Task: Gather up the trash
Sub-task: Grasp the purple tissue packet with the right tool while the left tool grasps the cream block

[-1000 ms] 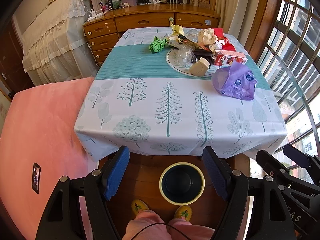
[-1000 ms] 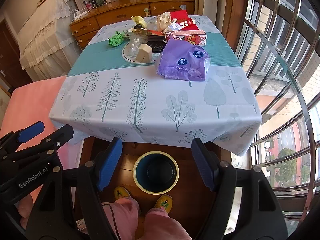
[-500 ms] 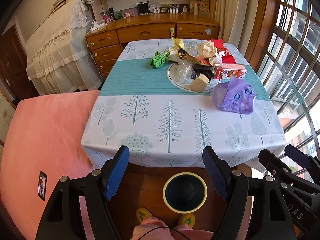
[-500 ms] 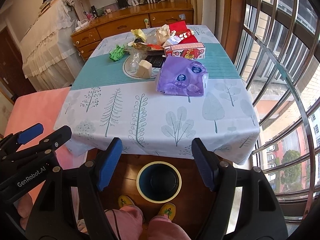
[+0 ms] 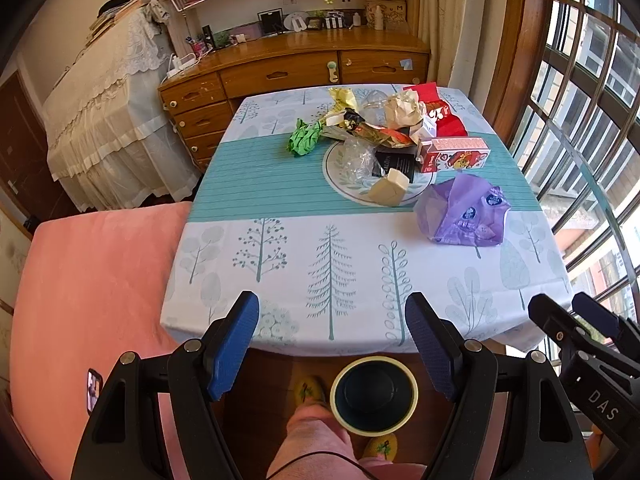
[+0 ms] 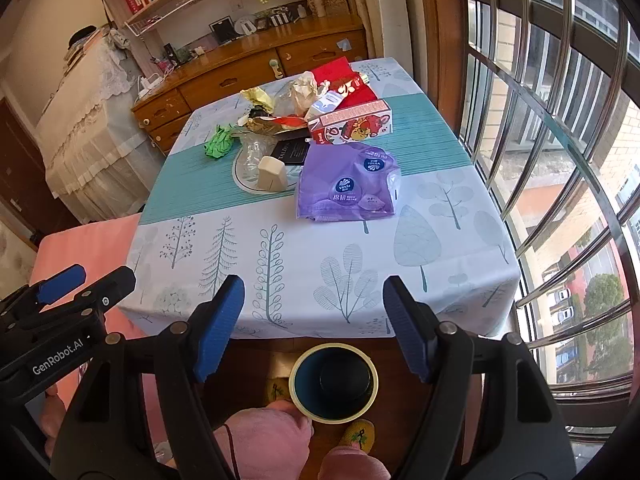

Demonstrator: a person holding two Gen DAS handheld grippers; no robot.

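Observation:
A pile of trash lies on the far half of the table [image 5: 280, 248]: a purple plastic bag [image 5: 464, 216] [image 6: 346, 188], a red and white carton [image 5: 454, 154] [image 6: 352, 124], a beige box [image 5: 389, 187] [image 6: 272, 174], a green crumpled wrapper [image 5: 304, 140] [image 6: 219, 142], clear plastic [image 5: 356, 158] and crumpled paper [image 5: 404, 108]. A dark bin with a yellow rim [image 5: 374, 394] [image 6: 333, 382] stands on the floor below the table's near edge. My left gripper [image 5: 332, 344] and right gripper [image 6: 314, 326] are both open and empty, held above the bin, short of the table.
A pink bed [image 5: 88, 288] lies left of the table. A wooden dresser [image 5: 288, 76] stands behind it, a lace-covered cabinet [image 5: 104, 120] at the far left. Barred windows [image 6: 560, 160] run along the right. The person's legs and slippers [image 5: 384, 446] are beside the bin.
Both grippers have tilted up and moved forward; the table and trash pile sit lower and nearer in view. Both jaws stay open and empty.

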